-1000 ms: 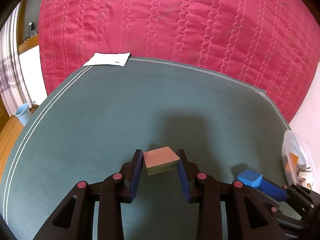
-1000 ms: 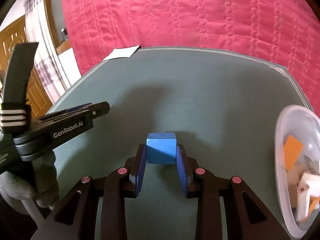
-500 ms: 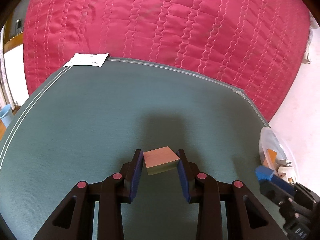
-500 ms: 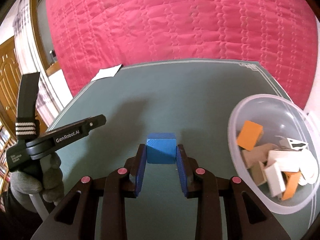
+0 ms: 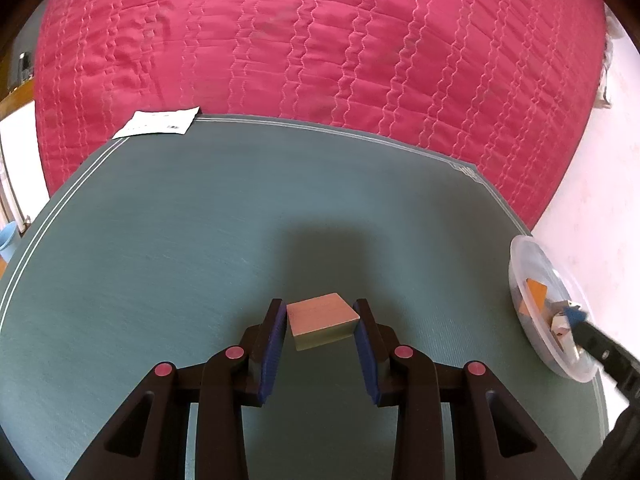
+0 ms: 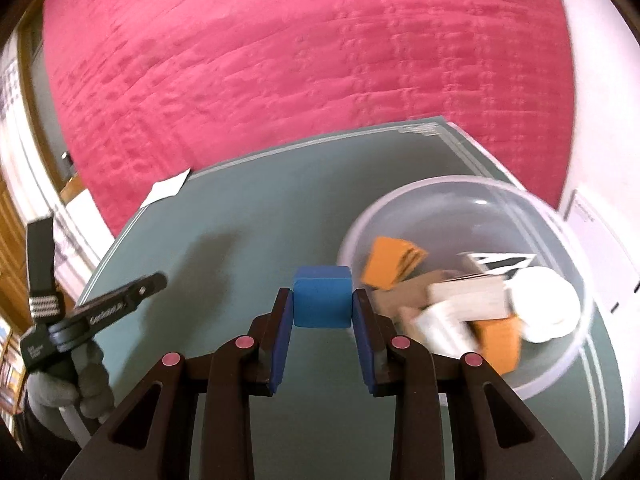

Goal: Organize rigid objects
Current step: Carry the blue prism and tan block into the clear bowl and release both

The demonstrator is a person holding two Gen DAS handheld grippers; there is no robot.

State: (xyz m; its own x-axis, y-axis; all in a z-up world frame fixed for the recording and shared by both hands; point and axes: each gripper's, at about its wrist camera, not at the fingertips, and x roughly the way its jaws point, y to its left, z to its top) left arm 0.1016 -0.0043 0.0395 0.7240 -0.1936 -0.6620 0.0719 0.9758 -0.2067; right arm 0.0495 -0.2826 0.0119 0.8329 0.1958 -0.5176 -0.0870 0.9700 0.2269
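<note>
Left wrist view: green mat (image 5: 160, 240) lies on a quilted red bedspread (image 5: 320, 48).

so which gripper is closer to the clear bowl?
Right. The right gripper, gripping the blue cube, is at the clear bowl rim; the left gripper holds a tan block mid-mat.

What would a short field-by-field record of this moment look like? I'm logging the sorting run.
left claw: shut on a tan block, above the green mat
right claw: shut on a blue block, at the bowl's near rim
bowl: clear plastic, at the mat's right edge, holding orange, tan and white pieces
paper: at the mat's far left corner
backdrop: red quilt
</note>
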